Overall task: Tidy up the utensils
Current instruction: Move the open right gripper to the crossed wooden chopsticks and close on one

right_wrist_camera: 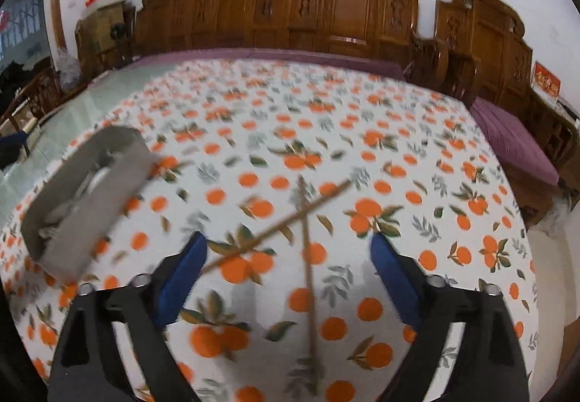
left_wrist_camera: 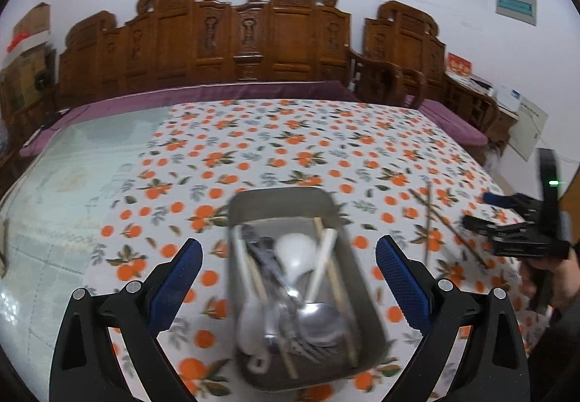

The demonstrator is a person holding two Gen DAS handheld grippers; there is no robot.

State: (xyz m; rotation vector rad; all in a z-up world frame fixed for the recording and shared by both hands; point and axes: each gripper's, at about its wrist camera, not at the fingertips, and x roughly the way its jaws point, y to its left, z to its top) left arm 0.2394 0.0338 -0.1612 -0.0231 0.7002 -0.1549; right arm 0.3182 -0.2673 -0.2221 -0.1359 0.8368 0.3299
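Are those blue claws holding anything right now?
No, nothing. The left gripper is open above the metal tray, and the right gripper is open over two crossed chopsticks on the tablecloth.

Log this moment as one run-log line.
left gripper: open, above grey metal tray of utensils | right gripper: open, empty, over two crossed wooden chopsticks on orange-print tablecloth | chopsticks not yet in tray

Motion blur smears the tray (left_wrist_camera: 282, 206), so its spoons (left_wrist_camera: 295, 257) and darker metal pieces tangle together; some may be forks. In the right view the tray (right_wrist_camera: 90, 191) wall hides most contents, and one chopstick (right_wrist_camera: 310, 278) blurs out near the bottom edge.
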